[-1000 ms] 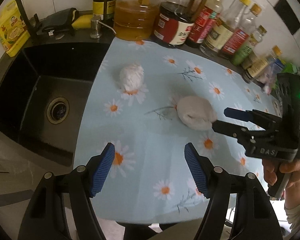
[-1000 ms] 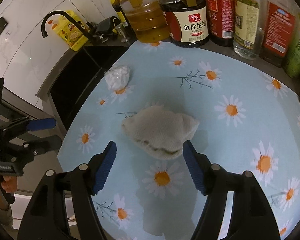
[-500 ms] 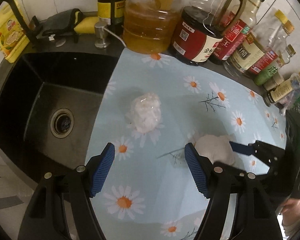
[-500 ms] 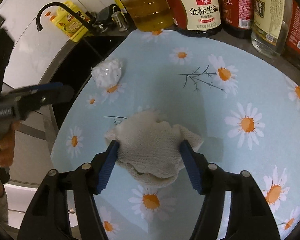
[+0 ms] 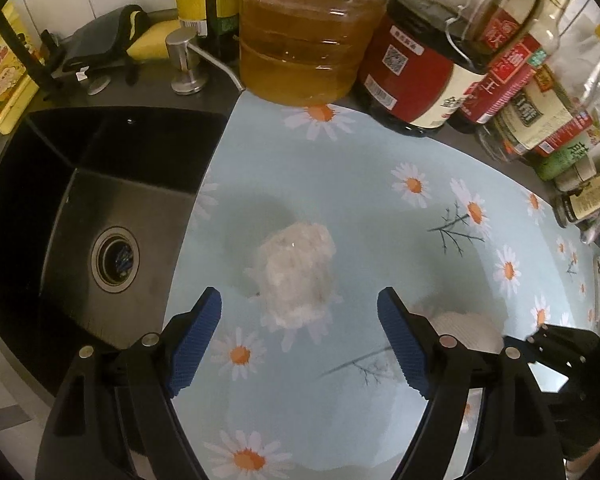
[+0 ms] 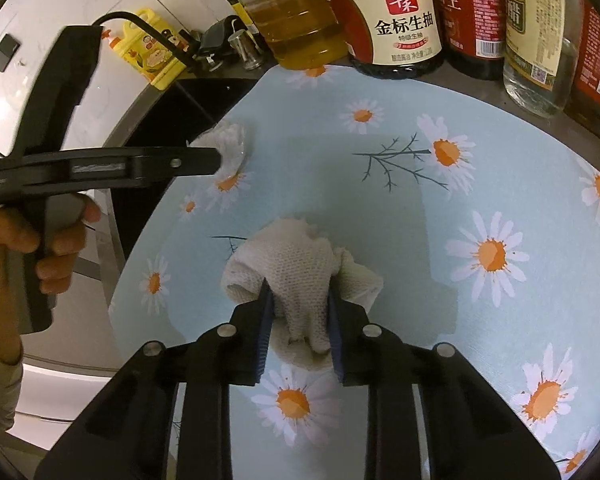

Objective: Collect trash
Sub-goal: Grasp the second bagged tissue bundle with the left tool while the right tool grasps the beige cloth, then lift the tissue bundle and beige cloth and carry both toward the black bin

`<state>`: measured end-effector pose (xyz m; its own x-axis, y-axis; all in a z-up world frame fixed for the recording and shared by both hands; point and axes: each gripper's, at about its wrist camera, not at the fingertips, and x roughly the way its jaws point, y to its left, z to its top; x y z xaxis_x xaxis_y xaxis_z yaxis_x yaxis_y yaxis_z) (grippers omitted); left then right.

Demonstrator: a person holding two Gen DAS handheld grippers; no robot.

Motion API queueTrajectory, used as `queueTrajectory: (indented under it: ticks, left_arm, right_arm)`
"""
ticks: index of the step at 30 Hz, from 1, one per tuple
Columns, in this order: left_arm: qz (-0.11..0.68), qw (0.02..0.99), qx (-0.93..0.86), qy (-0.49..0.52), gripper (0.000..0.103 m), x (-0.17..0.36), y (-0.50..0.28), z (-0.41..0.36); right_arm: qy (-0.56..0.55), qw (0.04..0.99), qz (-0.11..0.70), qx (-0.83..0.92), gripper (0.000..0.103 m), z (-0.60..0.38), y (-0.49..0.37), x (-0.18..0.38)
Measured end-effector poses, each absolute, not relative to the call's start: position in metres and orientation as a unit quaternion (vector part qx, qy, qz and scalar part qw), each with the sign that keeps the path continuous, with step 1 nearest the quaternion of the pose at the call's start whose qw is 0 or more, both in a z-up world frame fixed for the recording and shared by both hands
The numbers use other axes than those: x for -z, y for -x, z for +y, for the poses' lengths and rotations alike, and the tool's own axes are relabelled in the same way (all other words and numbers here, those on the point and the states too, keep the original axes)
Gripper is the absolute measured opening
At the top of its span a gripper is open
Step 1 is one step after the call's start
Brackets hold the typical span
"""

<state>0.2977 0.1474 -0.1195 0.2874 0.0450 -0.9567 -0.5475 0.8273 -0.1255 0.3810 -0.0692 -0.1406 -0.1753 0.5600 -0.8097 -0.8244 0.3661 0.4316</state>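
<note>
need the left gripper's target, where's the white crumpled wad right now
In the left wrist view the white crumpled wad lies on the daisy-print mat, just ahead of the open left gripper, near the mat's sink edge.

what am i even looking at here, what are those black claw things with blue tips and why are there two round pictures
Those are hand-held tools, not robot arms: a person holds a two-finger gripper in each hand, and each one carries a fisheye camera looking along its fingers, hence two round pictures.

The left camera shows the left gripper open, its blue pads either side of a crumpled white wad on the daisy-print mat, beside a black sink.

The right camera shows the right gripper shut on a beige paper towel. You can also see the person's left hand there. Oil and sauce bottles stand along the back.
</note>
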Motion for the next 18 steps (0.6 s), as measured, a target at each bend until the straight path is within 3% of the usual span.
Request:
queueTrajectory:
  ticks: [7,15,18]
  left_arm:
    - [0.563,0.774,-0.194,0.217,0.076,0.125,-0.308,0.149]
    - [0.574,0.770,-0.195,0.201,0.048,0.135,-0.319,0.148]
    - [0.569,0.774,-0.195,0.200,0.047,0.136,-0.318,0.147]
  right_arm:
    - [0.106,0.646,0.518,-0.551,0.025,-0.084,-0.385,0.125]
    - [0.090,0.661,0.520,-0.533,0.025,-0.106,-0.388,0.122]
    - [0.083,0.666,0.522,-0.527,0.025,-0.113,-0.387,0.121]
